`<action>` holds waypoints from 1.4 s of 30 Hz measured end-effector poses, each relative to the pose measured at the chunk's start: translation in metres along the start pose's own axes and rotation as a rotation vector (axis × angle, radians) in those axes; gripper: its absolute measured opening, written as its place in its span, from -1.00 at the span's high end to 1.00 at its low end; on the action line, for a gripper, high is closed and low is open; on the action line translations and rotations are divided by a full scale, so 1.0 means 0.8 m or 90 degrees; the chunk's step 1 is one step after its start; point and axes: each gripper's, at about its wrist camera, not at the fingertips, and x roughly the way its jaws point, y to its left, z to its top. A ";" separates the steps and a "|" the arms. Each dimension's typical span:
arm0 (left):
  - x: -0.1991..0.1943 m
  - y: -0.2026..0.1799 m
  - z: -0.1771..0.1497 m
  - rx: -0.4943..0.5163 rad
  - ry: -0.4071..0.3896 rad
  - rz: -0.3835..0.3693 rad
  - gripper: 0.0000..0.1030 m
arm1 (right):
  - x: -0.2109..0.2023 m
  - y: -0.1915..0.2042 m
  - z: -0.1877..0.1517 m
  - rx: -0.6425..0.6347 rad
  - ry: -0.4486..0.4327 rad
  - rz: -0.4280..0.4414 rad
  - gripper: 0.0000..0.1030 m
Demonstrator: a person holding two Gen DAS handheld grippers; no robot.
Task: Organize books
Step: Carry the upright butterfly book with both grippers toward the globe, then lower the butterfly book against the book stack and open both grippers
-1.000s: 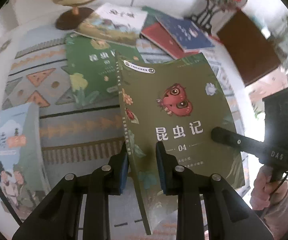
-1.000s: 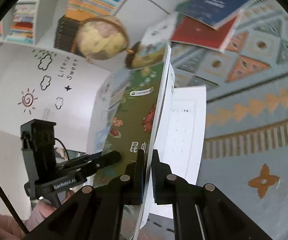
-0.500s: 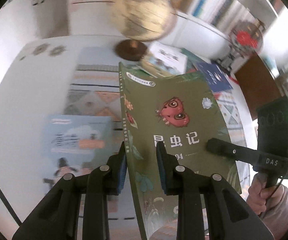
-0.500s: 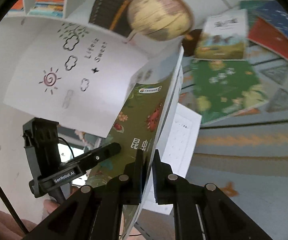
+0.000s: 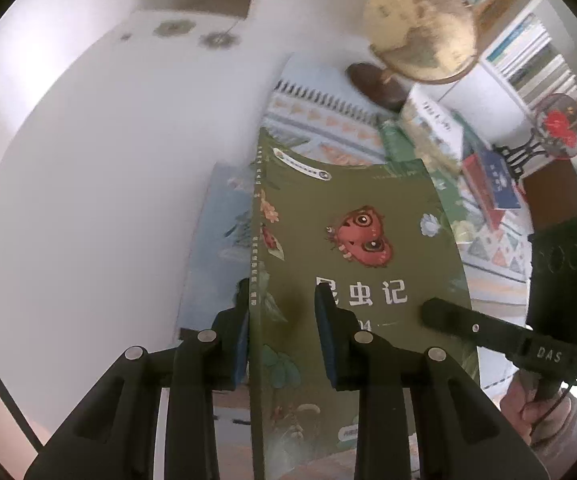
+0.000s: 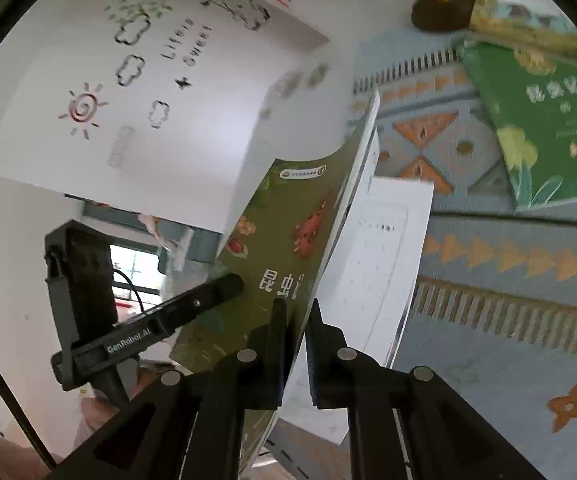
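Blue book: lies flat at the left of the table, just behind the held book in the left view (image 5: 224, 240); it looks like the start of a pile, though that is a guess.
Left tongs: (image 5: 282, 320) spread a little apart around the spine end of the olive book; one pad touches the back side, the other stands off the front cover, so they guide more than grip.
Olive book: (image 5: 352, 264) held up on edge above the patterned cloth (image 6: 488, 248), carried between both tools, its back pages fanning loose on the right side.
Right tongs: (image 6: 296, 344) pinched shut on the book's open edge, bearing most of its weight as far as I can judge.
Green book: (image 6: 544, 128) lies flat further right on the cloth, not yet collected.
Picture book: (image 5: 432, 120) beside the globe (image 5: 420, 28), with a red book (image 5: 482, 184) and a navy one (image 5: 500, 176) stacked loosely nearby, all scattered.
Progress: early to middle; one book in transit, at least four left to gather.
Left to do: set this book down squarely, then fetch the rest.
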 end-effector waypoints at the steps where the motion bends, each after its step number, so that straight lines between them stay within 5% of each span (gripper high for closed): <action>1: 0.008 0.007 -0.002 -0.007 0.011 -0.001 0.51 | 0.010 -0.004 -0.004 0.007 0.005 -0.008 0.83; 19: 0.059 0.058 -0.009 -0.071 0.073 -0.003 0.40 | 0.064 -0.028 -0.011 0.087 0.031 -0.072 0.83; 27: 0.055 0.062 -0.007 -0.060 0.069 0.053 0.36 | 0.068 -0.023 -0.004 0.085 0.032 -0.096 0.76; 36: 0.036 0.071 0.008 -0.057 0.044 0.129 0.36 | 0.038 -0.020 0.003 0.076 0.031 -0.196 0.71; 42: 0.033 0.027 0.031 -0.024 0.029 0.105 0.36 | -0.010 -0.050 0.011 0.075 -0.014 -0.220 0.71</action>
